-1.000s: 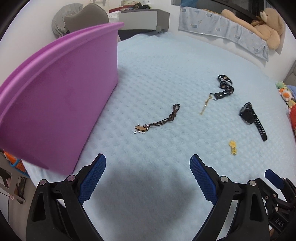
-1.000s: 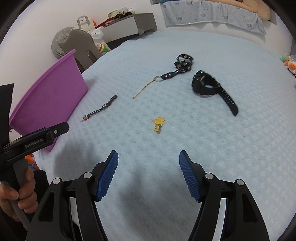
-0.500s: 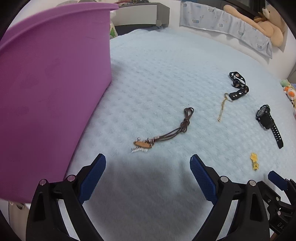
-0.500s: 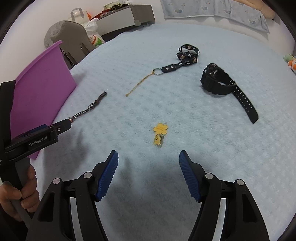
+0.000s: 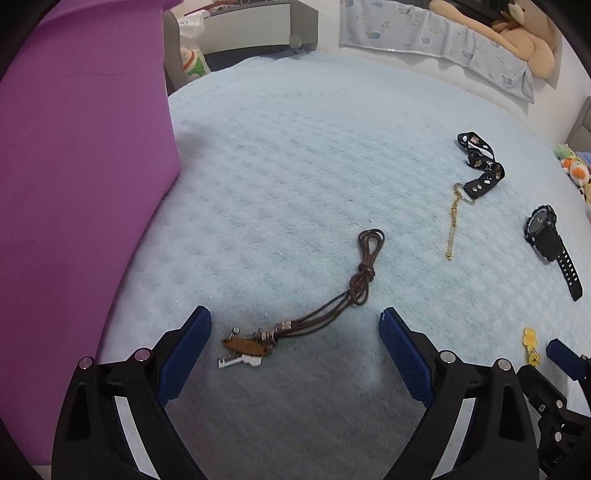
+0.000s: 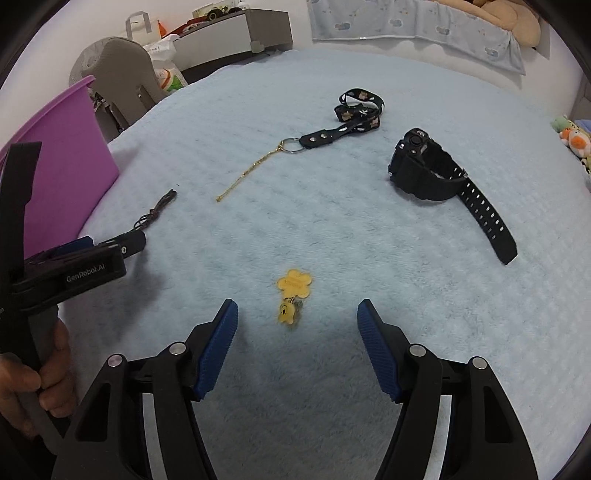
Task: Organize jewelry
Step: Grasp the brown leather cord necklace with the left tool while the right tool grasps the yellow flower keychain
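A bed covered with a pale blue fleecy blanket [image 5: 295,155] fills both views, and every place here is given from that blanket. At its left edge stands a large purple plastic bin [image 5: 74,184], its wall rising tall beside the left camera. Beyond the blanket's far edge, a patterned blue cloth [image 6: 417,22] hangs at the back with a tan stuffed bear [image 5: 517,40] lying above it.

Five pieces of jewelry lie loose on the blanket, all apart from one another except where noted. Toward the right side rests a black wristwatch [image 6: 436,173] with its strap stretched out. Farther back lies a black patterned strap [image 6: 351,118] ending in a metal ring, with a thin gold chain [image 6: 247,175] running from that ring toward the near edge. On the left part of the blanket, near the bin, lies a brown cord necklace [image 5: 332,306], knotted midway, with a brown pendant and a small white charm at its near end. Near the front middle lies a yellow flower-shaped charm [image 6: 293,291] with a smaller yellow tag attached.

The left hand-held gripper [image 5: 295,347] is spread wide and holds nothing; its blue pads hover on either side of the necklace's pendant end without touching it. The right hand-held gripper [image 6: 297,339] is likewise spread and empty, its pads flanking the yellow charm just ahead. A person's hand [image 6: 37,384] grips the left tool's handle.
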